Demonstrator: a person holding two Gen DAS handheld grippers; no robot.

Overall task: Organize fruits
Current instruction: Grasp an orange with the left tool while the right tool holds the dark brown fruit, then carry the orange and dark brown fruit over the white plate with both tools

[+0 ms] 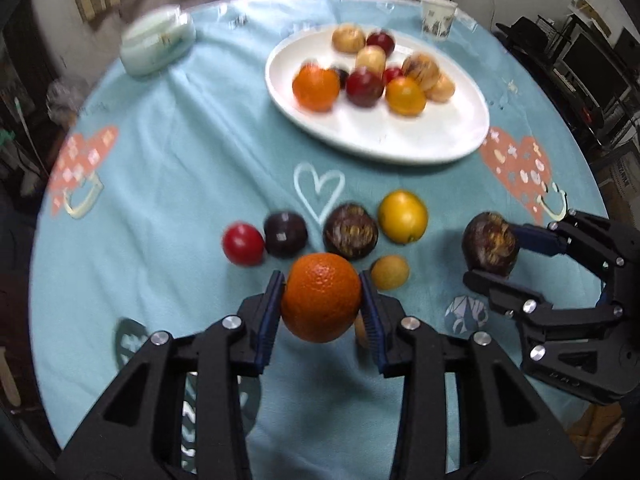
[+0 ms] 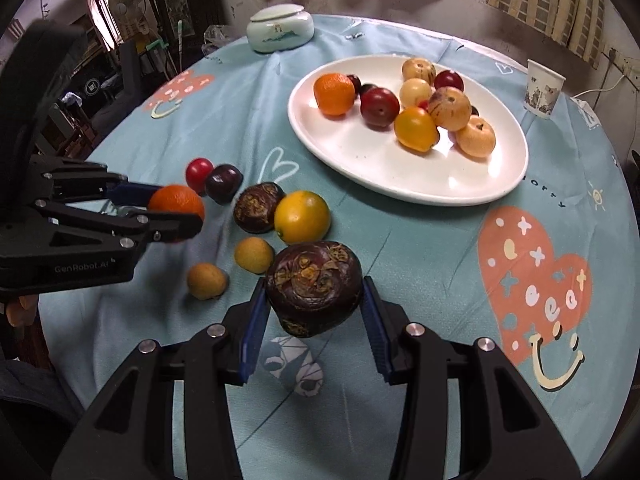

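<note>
Fingers (image 1: 276,304) of left gripper (image 1: 322,300) clenched on an orange (image 1: 321,297), blue pads pressed against both its sides, fruit lifted clear of the worktop (image 1: 180,160). Fingers (image 2: 256,316) of right gripper (image 2: 314,312) clamped likewise on a dark purple mangosteen (image 2: 314,288), also raised above the teal cloth.

Loose on the cloth between grippers and plate: red plum (image 2: 199,173), dark plum (image 2: 224,182) touching it, second mangosteen (image 2: 258,207) just beside a yellow-orange citrus (image 2: 302,217), and two small tan fruits (image 2: 253,255) (image 2: 207,281) nearer the grippers.

Further back, white oval plate (image 2: 400,176) already loaded on its far half: an orange (image 2: 334,93), red plums (image 2: 379,107), a yellow-orange citrus (image 2: 416,128), and several pale tan round fruits (image 2: 450,108) bunched together, touching.

Behind the plate, near the worktop edge: lidded pale green ceramic jar (image 2: 279,30) to the left, printed paper cup (image 2: 544,89) to the right. Left wrist view smeared by motion blur, right wrist view sharp.
</note>
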